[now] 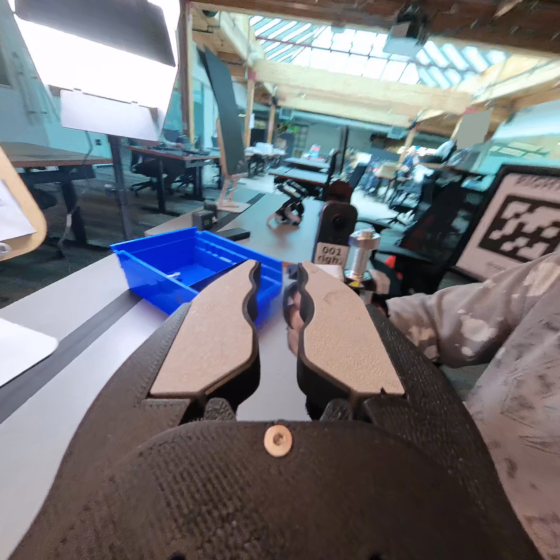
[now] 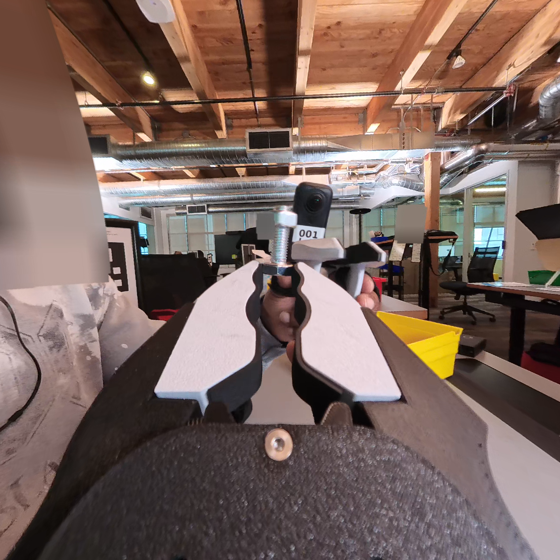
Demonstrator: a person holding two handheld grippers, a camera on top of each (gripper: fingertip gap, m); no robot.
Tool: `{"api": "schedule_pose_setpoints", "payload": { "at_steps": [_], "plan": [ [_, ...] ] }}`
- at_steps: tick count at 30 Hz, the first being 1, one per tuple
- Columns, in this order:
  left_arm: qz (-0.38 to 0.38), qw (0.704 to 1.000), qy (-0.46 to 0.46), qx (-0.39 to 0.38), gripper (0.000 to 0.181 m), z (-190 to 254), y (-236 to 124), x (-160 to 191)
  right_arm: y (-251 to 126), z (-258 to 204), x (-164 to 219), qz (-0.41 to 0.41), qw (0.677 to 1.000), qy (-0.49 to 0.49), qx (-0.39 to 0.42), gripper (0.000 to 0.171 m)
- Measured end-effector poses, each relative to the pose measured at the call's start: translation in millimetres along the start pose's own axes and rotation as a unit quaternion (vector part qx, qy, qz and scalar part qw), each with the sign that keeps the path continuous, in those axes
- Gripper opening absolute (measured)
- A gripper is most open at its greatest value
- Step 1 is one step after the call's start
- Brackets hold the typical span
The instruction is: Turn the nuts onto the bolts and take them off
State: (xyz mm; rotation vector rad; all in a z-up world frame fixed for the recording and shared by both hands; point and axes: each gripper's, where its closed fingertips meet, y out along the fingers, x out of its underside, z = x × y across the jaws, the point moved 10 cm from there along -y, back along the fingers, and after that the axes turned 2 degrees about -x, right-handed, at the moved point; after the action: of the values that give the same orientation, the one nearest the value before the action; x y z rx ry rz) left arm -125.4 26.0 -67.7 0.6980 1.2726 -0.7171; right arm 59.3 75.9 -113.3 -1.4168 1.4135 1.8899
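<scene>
Bolt stands upright at centre frame in the right wrist view, head down, threaded shank up. Its hex head sits between the tips of the right gripper; jaws narrow, closed on the head. A nut sits near the top of the thread, only just on or nearly off; which, I cannot tell. In the left wrist view the same bolt shows right of centre, nut at its upper end, just past the left gripper's tips.

Left gripper: jaws narrow, a gap between them, nothing held. It is beside the bolt, not on it. In the right wrist view it lies just behind the bolt, with the person's hand on its handle, centre frame.

Step in hand, as I judge it: bolt held steady by the right, left between grips on the nut. Whether the nut is going on or coming off cannot be read from a single moment.

Next move calls for: left tips brought across to the nut, closed on two opposite flats, then turned about the bolt's axis while the right keeps the head from rotating. Alignment matters; a skewed grip could slip off the flats.

Surroundings: blue bin on the tabletop, left of centre in the left wrist view, a small metal piece inside. Yellow bin at right of the right wrist view.
</scene>
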Motion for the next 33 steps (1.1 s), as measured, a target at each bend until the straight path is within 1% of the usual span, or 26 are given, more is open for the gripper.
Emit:
{"api": "schedule_pose_setpoints", "payload": {
  "at_steps": [3, 5, 7, 9, 10, 11, 12, 15, 18, 20, 21, 22, 23, 24, 25, 27, 29, 31, 33],
  "plan": [
    [0.024, 0.999, -0.010, 0.045, 0.030, 7, 0, -5, -3, 4, 0, 0.002, 1.000, 0.005, 0.014, 0.018],
    [0.022, 0.998, -0.008, 0.066, 0.034, 15, 3, -6, -5, 7, 3, -0.003, 1.000, 0.007, 0.028, 0.018],
    [0.014, 0.997, -0.008, 0.070, 0.035, 18, 7, -4, -5, 8, 5, -0.007, 0.999, 0.008, 0.033, 0.018],
    [-0.001, 0.999, -0.012, 0.047, 0.031, 13, 10, 0, -3, 6, 5, -0.008, 0.999, 0.007, 0.031, 0.018],
    [-0.017, 1.000, -0.012, 0.007, 0.017, 6, 9, 2, -3, 5, 4, -0.005, 1.000, 0.006, 0.022, 0.018],
    [-0.032, 0.999, -0.005, -0.029, 0.016, -1, 8, 6, -2, 4, 4, -0.007, 1.000, 0.004, 0.016, 0.018],
    [-0.031, 0.999, -0.007, -0.036, 0.018, -6, 6, 9, -2, 3, 3, -0.010, 1.000, -0.002, 0.016, 0.018],
    [0.003, 0.999, -0.047, 0.019, 0.027, -6, 3, 5, -5, 7, 3, -0.008, 0.999, 0.004, 0.030, 0.018],
    [0.006, 0.998, -0.030, 0.049, 0.038, 6, 6, 2, -9, 12, 6, -0.013, 0.999, 0.005, 0.051, 0.018],
    [-0.003, 0.998, -0.026, 0.055, 0.040, 11, 11, 3, -9, 14, 8, -0.020, 0.998, 0.006, 0.060, 0.018],
    [-0.009, 0.999, -0.021, 0.043, 0.035, 11, 12, 4, -8, 13, 9, -0.019, 0.998, 0.008, 0.058, 0.018],
    [-0.009, 0.999, -0.018, 0.027, 0.038, 8, 12, 5, -8, 13, 9, -0.018, 0.998, 0.009, 0.056, 0.018],
    [-0.016, 0.999, -0.027, -0.007, 0.014, 1, 9, 5, -8, 12, 9, -0.014, 0.999, 0.007, 0.050, 0.018],
    [-0.024, 0.998, -0.027, -0.042, 0.015, -8, 6, 8, -8, 10, 7, -0.008, 0.999, 0.008, 0.035, 0.018],
    [-0.023, 0.998, -0.034, -0.049, 0.018, -13, 2, 10, -7, 9, 6, -0.008, 0.999, 0.007, 0.032, 0.018],
    [-0.010, 0.998, -0.059, -0.018, 0.024, -15, -1, 8, -7, 8, 5, -0.016, 0.999, -0.002, 0.035, 0.018],
    [0.001, 0.999, -0.052, 0.013, 0.029, -7, 1, 5, -9, 12, 6, -0.015, 0.999, 0.005, 0.047, 0.018],
    [-0.003, 0.998, -0.042, 0.044, 0.037, 3, 6, 4, -10, 15, 9, -0.022, 0.998, 0.008, 0.060, 0.018],
    [-0.015, 0.998, -0.034, 0.050, 0.038, 9, 12, 6, -9, 15, 11, -0.027, 0.998, 0.007, 0.064, 0.018]
  ]
}}
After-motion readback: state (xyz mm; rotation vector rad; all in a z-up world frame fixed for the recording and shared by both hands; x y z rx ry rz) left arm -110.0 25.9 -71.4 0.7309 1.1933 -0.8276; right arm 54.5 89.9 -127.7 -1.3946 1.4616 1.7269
